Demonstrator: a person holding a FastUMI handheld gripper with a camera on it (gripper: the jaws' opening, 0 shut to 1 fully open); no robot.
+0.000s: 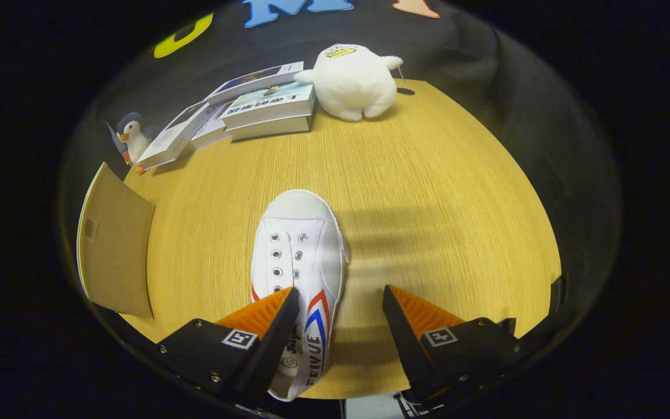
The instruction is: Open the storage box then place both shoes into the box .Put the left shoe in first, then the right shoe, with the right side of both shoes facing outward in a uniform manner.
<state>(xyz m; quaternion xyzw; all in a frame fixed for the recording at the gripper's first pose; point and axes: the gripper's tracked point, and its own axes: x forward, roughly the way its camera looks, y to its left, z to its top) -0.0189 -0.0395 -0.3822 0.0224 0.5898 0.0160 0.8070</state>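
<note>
A white canvas shoe (300, 256) with red and blue side stripes lies on the wooden table (428, 186), toe pointing away from me. My gripper (341, 297) is open above it. The left finger (265, 314) hangs over the shoe's opening near the tongue, and the right finger (416, 317) stands apart over bare table to the shoe's right. Nothing is pressed between the fingers. The cardboard storage box (115, 247) stands at the table's left edge, and I see its brown flat face.
A stack of books (268, 107) lies at the table's far side, with more books (178, 134) fanned to its left. A white plush toy (353, 81) sits beside them. A small penguin figure (131, 137) stands at the far left corner.
</note>
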